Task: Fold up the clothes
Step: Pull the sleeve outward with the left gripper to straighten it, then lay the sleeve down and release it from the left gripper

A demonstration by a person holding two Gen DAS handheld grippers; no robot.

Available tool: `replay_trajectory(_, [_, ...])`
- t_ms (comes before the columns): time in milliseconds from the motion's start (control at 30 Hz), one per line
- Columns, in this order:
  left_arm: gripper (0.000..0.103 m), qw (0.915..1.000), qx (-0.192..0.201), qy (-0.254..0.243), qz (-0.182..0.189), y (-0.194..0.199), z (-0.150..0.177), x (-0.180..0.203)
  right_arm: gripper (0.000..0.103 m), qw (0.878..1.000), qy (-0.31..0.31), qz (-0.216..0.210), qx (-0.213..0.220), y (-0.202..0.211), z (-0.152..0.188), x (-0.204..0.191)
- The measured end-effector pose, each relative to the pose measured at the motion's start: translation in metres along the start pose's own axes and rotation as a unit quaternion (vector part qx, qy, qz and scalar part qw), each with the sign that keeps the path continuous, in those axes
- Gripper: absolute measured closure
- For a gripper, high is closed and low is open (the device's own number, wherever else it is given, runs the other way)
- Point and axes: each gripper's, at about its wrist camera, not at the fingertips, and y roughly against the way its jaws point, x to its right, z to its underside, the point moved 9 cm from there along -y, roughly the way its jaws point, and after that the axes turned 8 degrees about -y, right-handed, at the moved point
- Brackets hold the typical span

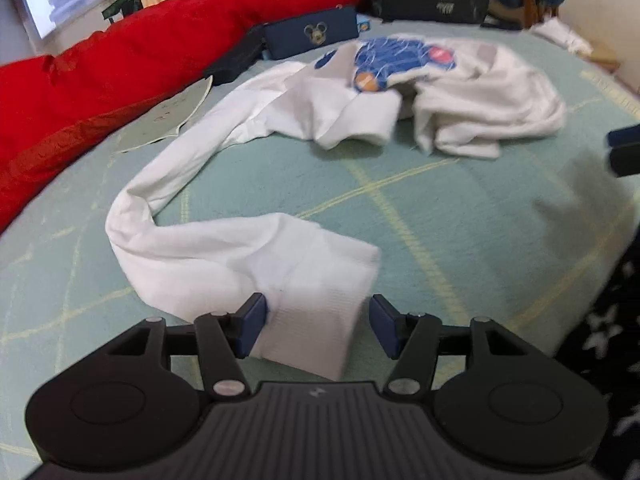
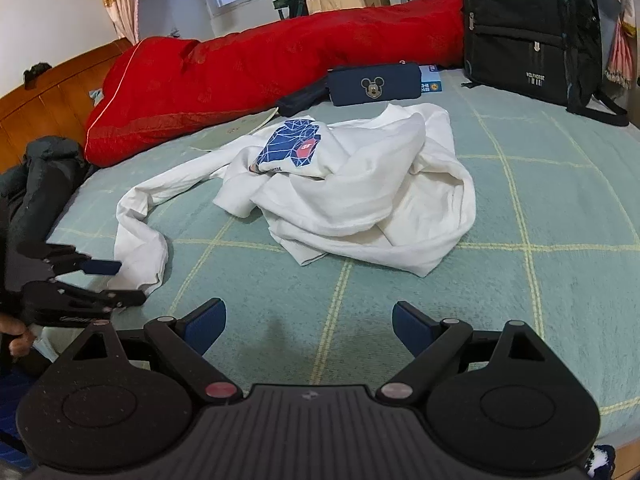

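A crumpled white sweatshirt (image 1: 480, 96) (image 2: 360, 188) with a blue print (image 2: 292, 144) lies on the green checked bed cover (image 2: 520, 280). One long sleeve (image 1: 208, 248) snakes out from it toward the left wrist camera. Its ribbed cuff (image 1: 320, 292) lies between the jaws of my left gripper (image 1: 318, 316). The jaws stand apart: the left pad is at the cuff's edge and the right pad is off the cloth. In the right wrist view the left gripper (image 2: 120, 282) sits at the sleeve end. My right gripper (image 2: 308, 312) hovers open over bare cover, with nothing between its fingers.
A red quilt (image 2: 248, 72) runs along the bed's far side. By it lie a navy Mickey Mouse pouch (image 2: 374, 84) and a sheet of paper (image 1: 168, 120). A black backpack (image 2: 528, 28) stands at the back right. A dark jacket (image 2: 44, 184) lies at the left by the wooden headboard (image 2: 52, 96).
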Motion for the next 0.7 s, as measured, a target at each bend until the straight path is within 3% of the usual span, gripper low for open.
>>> replay_trajectory(100, [0.033,0.9996,0.0,-0.025,0.013,0.001,0.003,0.014,0.01,1.0,-0.003,-0.005,-0.001,-0.002,0.0,0.002])
replay_trajectory(233, [0.037,0.9992,-0.011,-0.038,0.008,-0.022,0.003,0.021,0.01,1.0,-0.003,-0.008,-0.007,-0.007,0.004,0.001])
replay_trajectory(300, [0.063,0.9995,-0.005,-0.015,0.026,-0.022,-0.001,0.016,0.01,1.0,0.0,-0.008,-0.009,-0.007,0.006,0.0])
replay_trajectory(333, [0.073,0.9997,-0.007,-0.014,0.019,-0.021,-0.002,0.012,0.01,1.0,0.003,-0.007,-0.008,-0.006,0.007,0.0])
replay_trajectory(367, [0.09,0.9998,-0.008,-0.013,0.011,-0.02,-0.002,0.008,0.01,1.0,0.006,-0.006,-0.006,-0.004,0.006,0.0])
replay_trajectory(400, [0.096,0.9999,-0.01,-0.012,0.004,-0.018,-0.002,0.004,0.01,1.0,0.007,-0.006,-0.003,-0.003,0.005,0.0])
replay_trajectory(567, [0.097,0.9971,-0.017,-0.057,-0.048,0.002,0.008,-0.021,0.01,1.0,0.005,-0.006,0.007,0.002,-0.001,0.001])
replay_trajectory(700, [0.097,0.9919,-0.032,-0.062,-0.106,0.024,0.017,-0.066,0.01,1.0,0.01,-0.003,0.006,-0.001,-0.003,-0.001])
